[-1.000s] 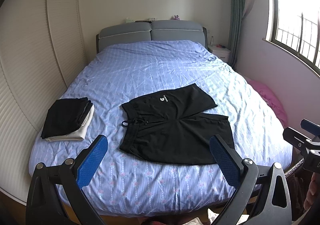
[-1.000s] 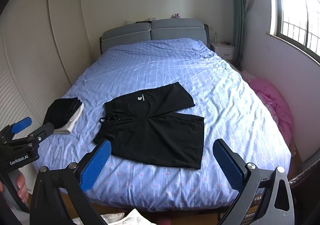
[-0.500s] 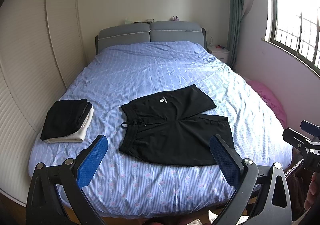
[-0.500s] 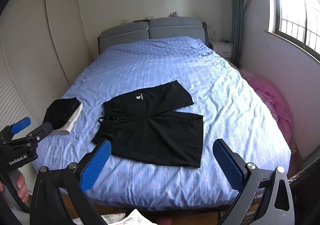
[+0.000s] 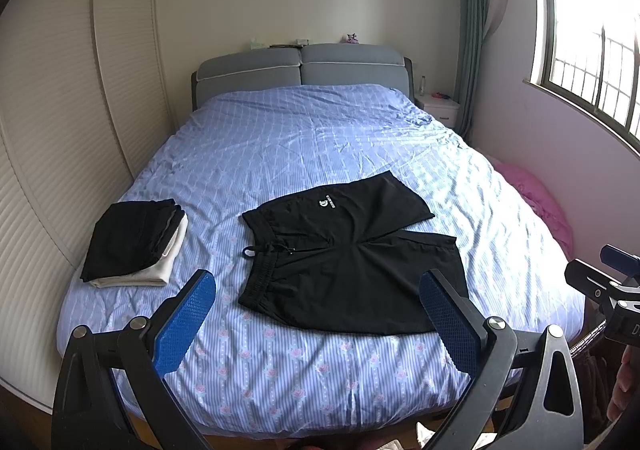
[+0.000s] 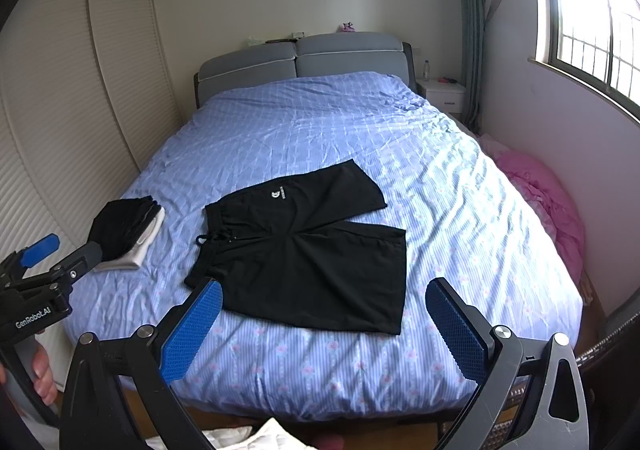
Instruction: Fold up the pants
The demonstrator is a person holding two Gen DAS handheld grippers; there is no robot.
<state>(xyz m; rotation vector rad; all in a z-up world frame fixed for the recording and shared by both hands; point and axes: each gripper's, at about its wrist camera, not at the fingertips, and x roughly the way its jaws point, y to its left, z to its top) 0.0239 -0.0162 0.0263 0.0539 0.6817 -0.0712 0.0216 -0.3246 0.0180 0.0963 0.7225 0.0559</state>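
Black shorts lie spread flat on the blue bed, waistband to the left, both legs to the right; they also show in the right wrist view. My left gripper is open and empty, held in the air near the foot of the bed, short of the shorts. My right gripper is open and empty too, at about the same distance. Each gripper shows at the edge of the other's view, the left one and the right one.
A stack of folded black and white clothes sits at the bed's left edge. A pink bundle lies on the floor to the right, below the window. A wardrobe lines the left wall. A nightstand stands by the headboard.
Both views have risen and drawn slightly closer to the bed. The shorts and the stack have not moved. Both grippers stay open.
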